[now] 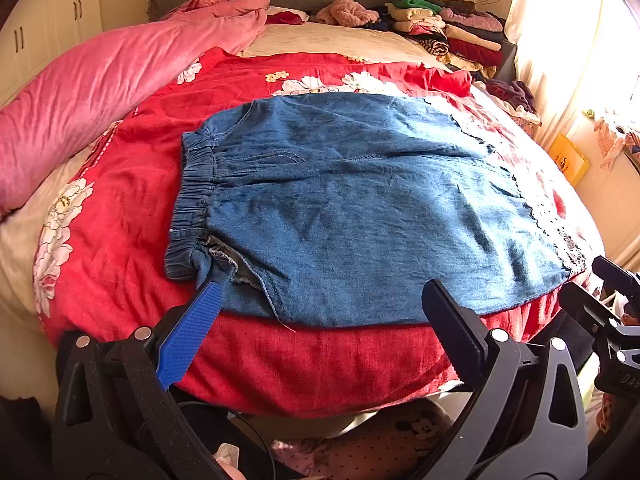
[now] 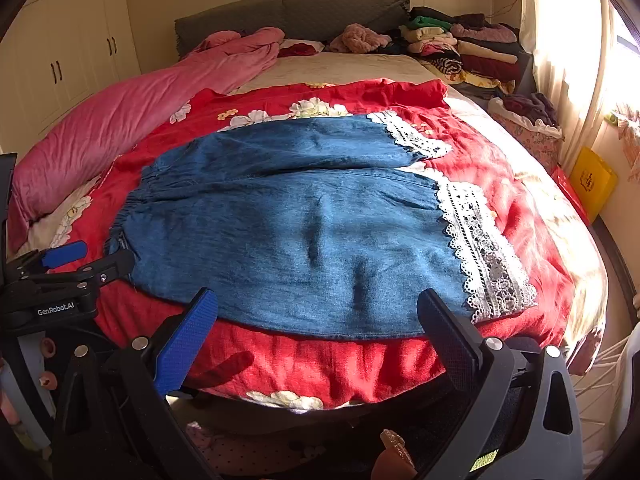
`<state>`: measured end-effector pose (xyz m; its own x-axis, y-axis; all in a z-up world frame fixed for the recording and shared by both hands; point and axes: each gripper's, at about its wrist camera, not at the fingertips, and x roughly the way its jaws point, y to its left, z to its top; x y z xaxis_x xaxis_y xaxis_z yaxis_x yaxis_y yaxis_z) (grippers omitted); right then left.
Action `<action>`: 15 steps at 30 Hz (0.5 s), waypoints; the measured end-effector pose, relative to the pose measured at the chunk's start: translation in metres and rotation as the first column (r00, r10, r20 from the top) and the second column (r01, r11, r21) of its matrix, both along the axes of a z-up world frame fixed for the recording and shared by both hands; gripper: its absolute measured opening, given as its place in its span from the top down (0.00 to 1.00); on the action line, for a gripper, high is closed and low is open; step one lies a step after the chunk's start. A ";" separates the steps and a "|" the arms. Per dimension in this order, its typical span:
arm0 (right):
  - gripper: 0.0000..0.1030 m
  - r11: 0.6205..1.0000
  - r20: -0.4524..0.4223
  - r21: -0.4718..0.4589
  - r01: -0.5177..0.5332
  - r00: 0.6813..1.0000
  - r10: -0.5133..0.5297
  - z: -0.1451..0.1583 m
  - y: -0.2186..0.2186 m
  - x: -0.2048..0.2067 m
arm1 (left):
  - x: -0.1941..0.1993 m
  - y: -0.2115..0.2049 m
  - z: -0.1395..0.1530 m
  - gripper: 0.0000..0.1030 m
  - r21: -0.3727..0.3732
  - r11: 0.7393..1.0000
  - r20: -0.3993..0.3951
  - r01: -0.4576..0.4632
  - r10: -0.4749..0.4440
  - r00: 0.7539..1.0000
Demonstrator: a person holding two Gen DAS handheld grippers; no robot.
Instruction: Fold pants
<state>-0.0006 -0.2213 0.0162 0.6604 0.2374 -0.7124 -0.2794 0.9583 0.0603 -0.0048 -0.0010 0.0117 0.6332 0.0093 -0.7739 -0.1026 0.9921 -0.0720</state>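
Blue denim pants (image 1: 352, 200) lie flat on the red floral bedspread (image 1: 320, 364). Their elastic waistband (image 1: 192, 196) is at the left and the white lace cuffs (image 2: 480, 248) at the right. My left gripper (image 1: 324, 296) is open at the near edge, its blue fingertip (image 1: 210, 292) touching the near waistband corner. My right gripper (image 2: 320, 300) is open too, hovering at the near hem of the front leg with nothing between its fingers. Each gripper shows at the edge of the other's view: the left gripper (image 2: 104, 254) and the right gripper (image 1: 588, 280).
A pink quilt (image 1: 100, 92) runs along the bed's left side. Stacks of folded clothes (image 2: 460, 44) sit at the back right by the grey headboard (image 2: 288, 16). A yellow bag (image 2: 592, 180) stands beside the bed on the right, below the curtain. Wardrobe doors (image 2: 72, 60) fill the left wall.
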 end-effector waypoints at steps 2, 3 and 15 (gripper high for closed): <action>0.04 1.000 0.001 0.000 0.000 1.000 0.000 0.000 0.000 0.000 | 0.000 0.000 0.000 0.08 -0.001 1.000 0.000 -0.001 0.001 1.000; 0.04 1.000 0.001 0.000 0.000 1.000 0.000 0.000 0.000 0.000 | 0.000 0.000 0.000 0.08 0.000 1.000 0.000 -0.001 0.001 1.000; 0.04 1.000 0.005 -0.003 -0.008 1.000 0.008 0.001 0.005 0.003 | 0.000 0.006 0.001 0.08 0.003 1.000 0.001 -0.013 0.013 1.000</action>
<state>0.0027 -0.2162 0.0169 0.6623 0.2407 -0.7095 -0.2872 0.9562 0.0562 -0.0047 0.0048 0.0127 0.6336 0.0199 -0.7734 -0.1156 0.9909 -0.0692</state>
